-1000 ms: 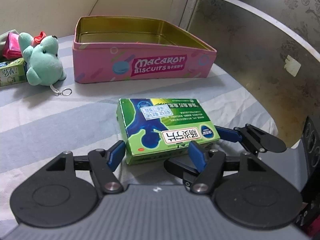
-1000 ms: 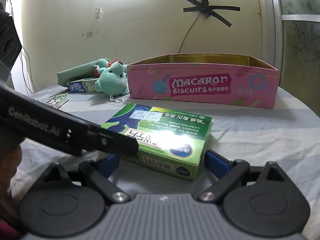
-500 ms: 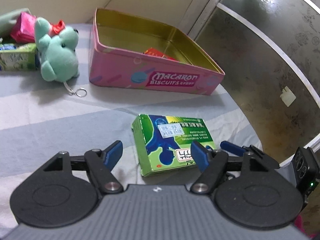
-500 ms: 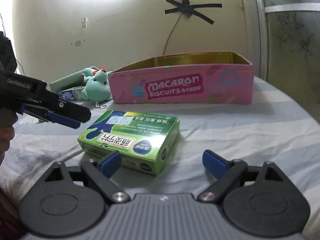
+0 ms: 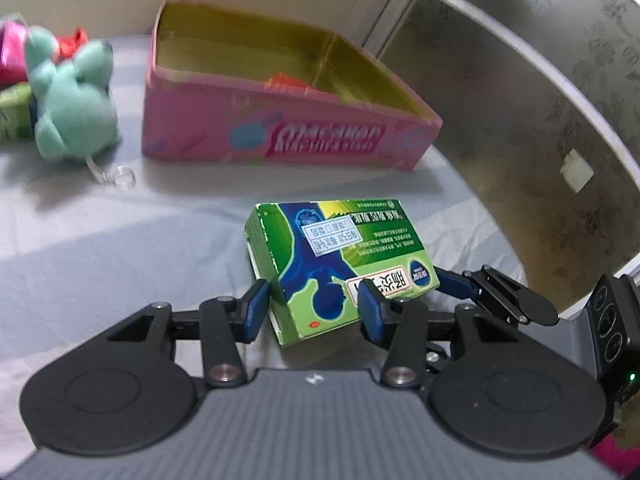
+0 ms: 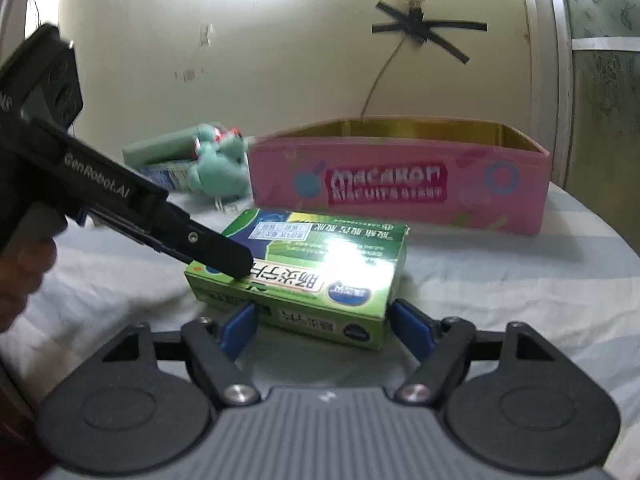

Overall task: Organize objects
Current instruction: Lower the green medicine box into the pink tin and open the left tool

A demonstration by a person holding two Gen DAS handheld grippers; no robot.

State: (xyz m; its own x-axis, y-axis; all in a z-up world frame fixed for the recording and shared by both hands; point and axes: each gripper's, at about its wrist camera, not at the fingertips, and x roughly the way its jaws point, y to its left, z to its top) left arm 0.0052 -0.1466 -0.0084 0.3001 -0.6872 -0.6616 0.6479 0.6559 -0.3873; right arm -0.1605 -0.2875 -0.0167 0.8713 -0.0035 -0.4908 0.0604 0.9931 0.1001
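a: what is shown from the two wrist cameras?

b: a green medicine box [image 5: 340,264] is seen lying flat on a surface draped in pale striped cloth [image 5: 120,240], just in front of a pink biscuit tin [image 5: 280,140]. a teal plush toy [image 5: 68,108] is seen to the tin's left, well apart from the box.

a: how are the fingers set?

b: the left gripper [image 5: 316,312] is held around the box's near corner, its blue fingers [image 5: 256,312] parted wide; one pad is placed beside the short end, the other over the printed top. whether contact is made cannot be told. the right gripper [image 6: 324,330] is opened wide as well, a finger set at either side of the box's long front edge, with nothing clamped.

a: how is the box expected to handle?

b: it is judged to be light, thin cardboard, stiff along the edges but easily dented on the broad faces. the glossy print is likely to be slippery. a hold across the narrow width, pads on opposite side walls near the middle, is judged safest, with modest pressure applied.
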